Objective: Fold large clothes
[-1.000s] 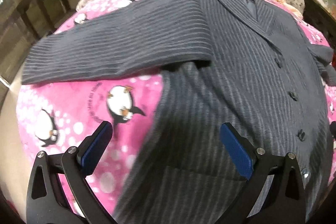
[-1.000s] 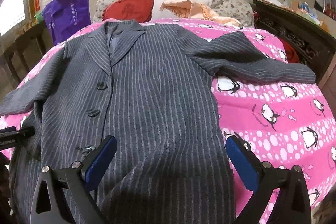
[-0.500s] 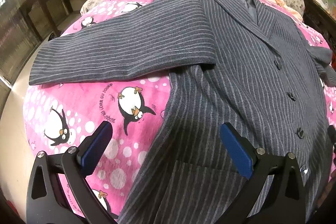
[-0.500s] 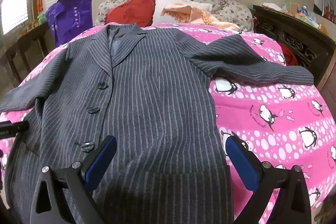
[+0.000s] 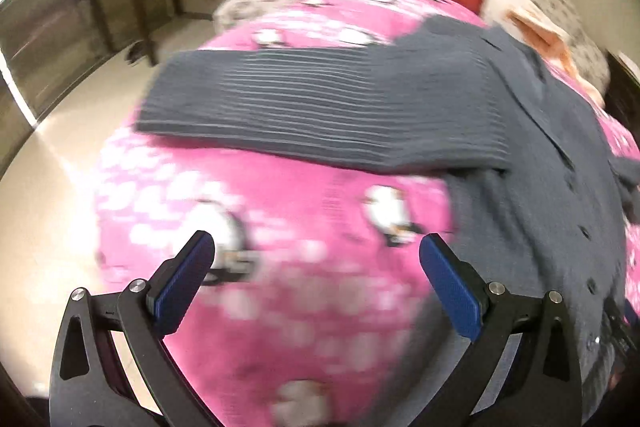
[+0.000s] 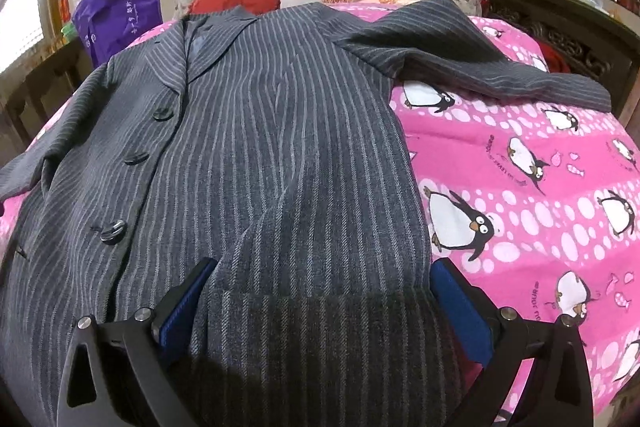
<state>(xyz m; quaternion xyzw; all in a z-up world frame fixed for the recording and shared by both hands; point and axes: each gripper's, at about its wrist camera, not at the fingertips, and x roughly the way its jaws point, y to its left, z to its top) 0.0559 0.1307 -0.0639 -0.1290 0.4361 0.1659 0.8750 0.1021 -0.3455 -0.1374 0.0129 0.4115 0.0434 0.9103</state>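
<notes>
Coat (image 6: pixel 256 155) lying flat; your left claw (image 5: pixel 316 279), released, empty, swinging off coat toward sleeve (image 5: pixel 320 107). Right claw (image 6: pixel 320 303) released, dropping onto hem. Sleeve fold likely next.

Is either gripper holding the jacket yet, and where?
No. Left gripper is open over the bedspread; right gripper straddles the jacket hem, open.

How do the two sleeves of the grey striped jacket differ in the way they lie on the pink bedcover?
The sleeve by the left tool lies flat and straight, almost square to the jacket; the sleeve by the right tool slants away and looks creased near the shoulder. The first one ends towards the floor side of the bedcover, the second towards dark carved furniture. Both are spread out, unfolded, and both tools are open.
</notes>
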